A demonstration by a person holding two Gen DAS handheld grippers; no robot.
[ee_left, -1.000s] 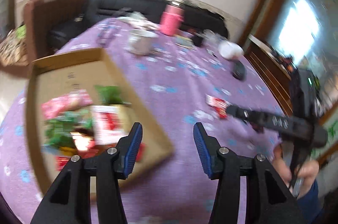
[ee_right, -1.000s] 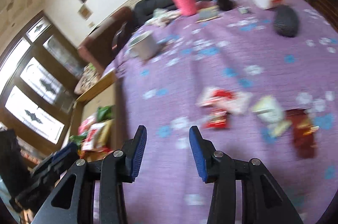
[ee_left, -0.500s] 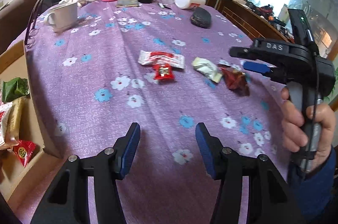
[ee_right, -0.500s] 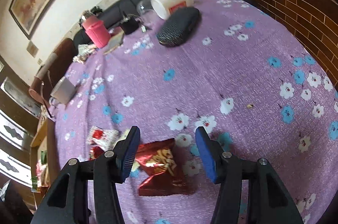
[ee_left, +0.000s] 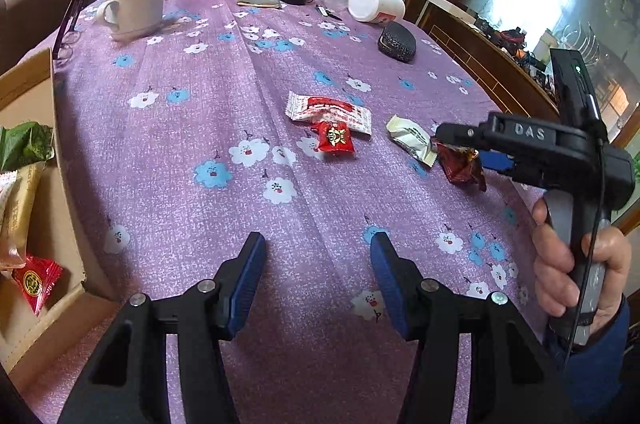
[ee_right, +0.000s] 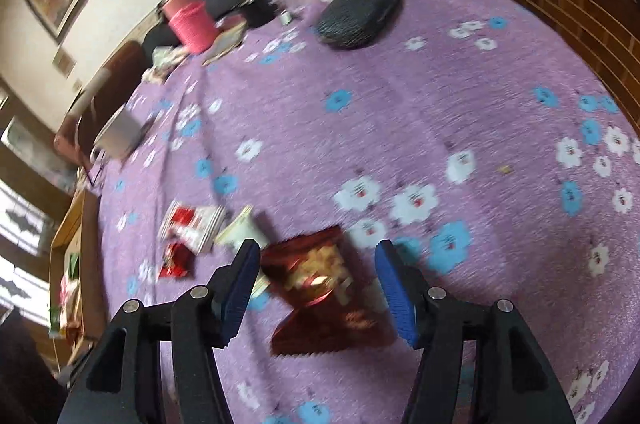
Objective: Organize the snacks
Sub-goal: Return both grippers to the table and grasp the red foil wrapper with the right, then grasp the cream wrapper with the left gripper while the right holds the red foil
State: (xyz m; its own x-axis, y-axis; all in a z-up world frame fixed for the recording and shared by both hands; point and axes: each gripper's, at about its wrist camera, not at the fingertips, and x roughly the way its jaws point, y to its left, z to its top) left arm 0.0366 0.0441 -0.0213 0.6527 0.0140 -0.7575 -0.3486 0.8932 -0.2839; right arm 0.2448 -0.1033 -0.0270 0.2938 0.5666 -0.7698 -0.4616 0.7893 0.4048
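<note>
From the left wrist, the left gripper (ee_left: 318, 264) hangs open over bare purple tablecloth (ee_left: 224, 95), nothing between its jaws. At the left edge a cardboard box (ee_left: 36, 224) holds a green packet (ee_left: 24, 143), a tan packet (ee_left: 20, 199) and a red sweet (ee_left: 34, 282). Loose on the cloth lie a white-and-red wrapper (ee_left: 330, 108), a small red packet (ee_left: 335, 138), a pale packet (ee_left: 412, 139) and a dark red packet (ee_left: 462, 163) beneath the right gripper (ee_left: 460, 137). A white mug (ee_left: 136, 8) holds something white.

From the right wrist, blurred, the right gripper's (ee_right: 316, 278) jaws have just been opening; the dark red packet (ee_right: 320, 284) lies between them, unpressed. The box (ee_right: 66, 236) shows at the far left, its contents indistinct.
</note>
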